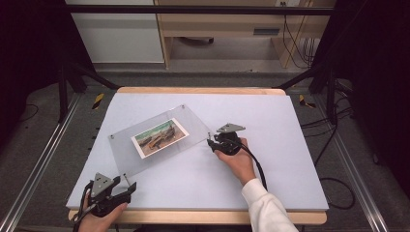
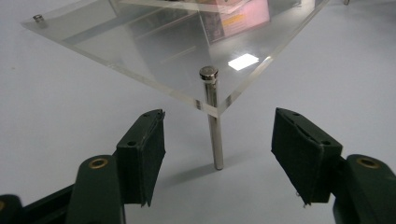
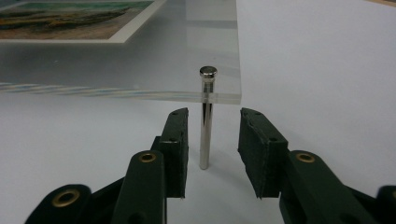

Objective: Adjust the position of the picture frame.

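High view: clear acrylic photo frame panel (image 1: 159,137) w/ a landscape photo (image 1: 158,137) sits mid-frame on the pale table (image 1: 270,174), raised on thin metal pins. My right claw (image 1: 210,141) is at its right corner; jaws spread either side of the steel pin (image 3: 205,126), not touching. My left claw (image 1: 129,186), lower left, is spread wide before the near-corner pin (image 2: 212,116).

Clear acrylic frame (image 1: 159,137), silver pins (image 3: 206,121), black grippers (image 1: 211,143)
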